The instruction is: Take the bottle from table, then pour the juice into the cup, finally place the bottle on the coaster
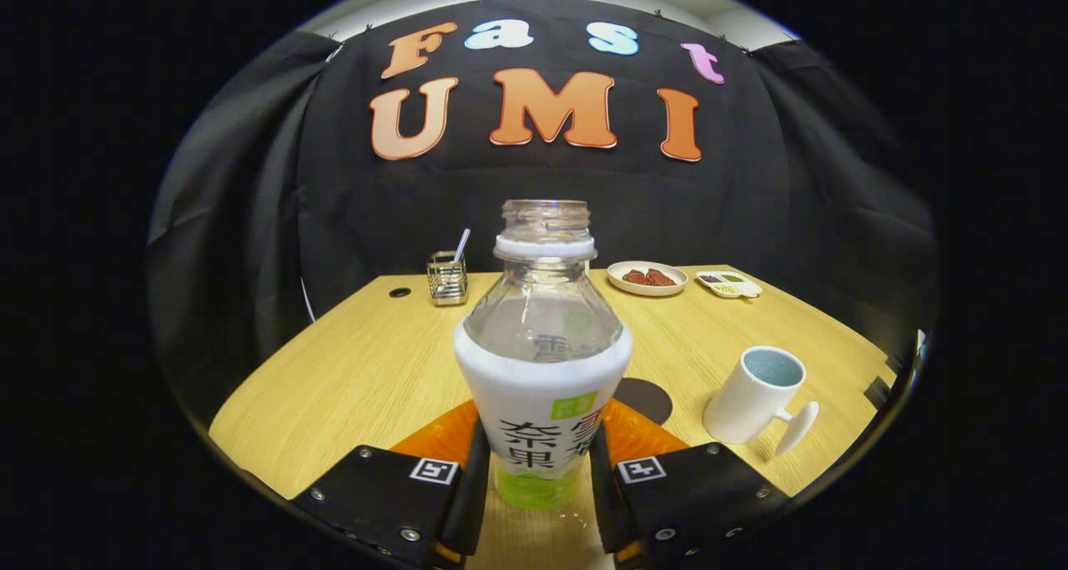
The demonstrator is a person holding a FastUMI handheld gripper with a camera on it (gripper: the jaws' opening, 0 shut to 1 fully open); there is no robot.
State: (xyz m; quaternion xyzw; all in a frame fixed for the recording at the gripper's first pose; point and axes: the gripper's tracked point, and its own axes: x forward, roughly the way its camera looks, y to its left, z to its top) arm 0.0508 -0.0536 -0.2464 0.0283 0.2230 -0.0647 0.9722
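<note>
Standing upright, an uncapped bottle point(542, 361) is pinched between the fingers point(538, 491) over the desk point(359, 370). Just behind it a dark coaster point(649, 396) is seen, a cup point(755, 395) beside that, a plate point(647, 278) farther back.

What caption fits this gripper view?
Gripper shut on uncapped bottle, cup right.

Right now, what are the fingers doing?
Gripper: fingers closed on the bottle, one pressing each side, holding it upright.
</note>
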